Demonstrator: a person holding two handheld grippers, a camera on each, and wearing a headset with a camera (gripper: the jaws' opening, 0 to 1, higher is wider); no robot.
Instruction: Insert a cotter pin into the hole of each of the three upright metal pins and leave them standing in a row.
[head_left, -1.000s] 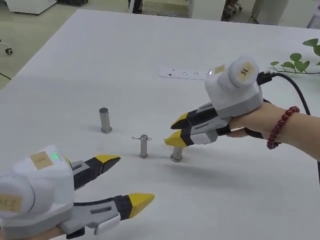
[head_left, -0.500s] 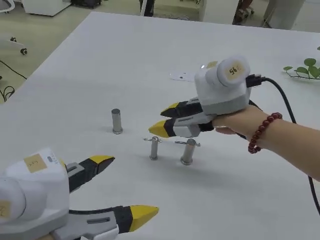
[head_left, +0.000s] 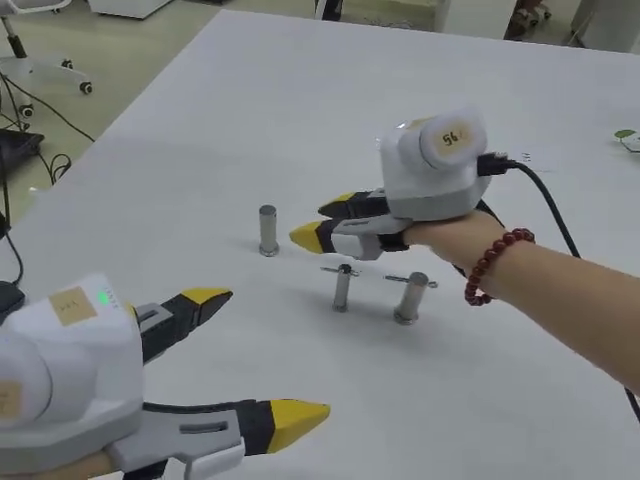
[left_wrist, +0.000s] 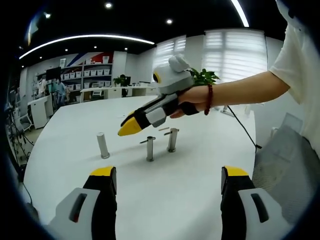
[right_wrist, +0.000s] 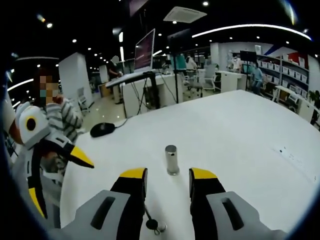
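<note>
Yellow-tipped, the right claw (head_left: 320, 222) hangs with jaws slightly parted, gripping nothing. Just ahead of its tips stands the bare metal pin (head_left: 268, 230). Beneath it stand the middle pin (head_left: 342, 290) and end pin (head_left: 408, 300), each crossed by a cotter pin (head_left: 340, 268), on the white bench (head_left: 200, 120). Off to its left, the left claw (head_left: 255, 355) gapes wide, empty.
</note>
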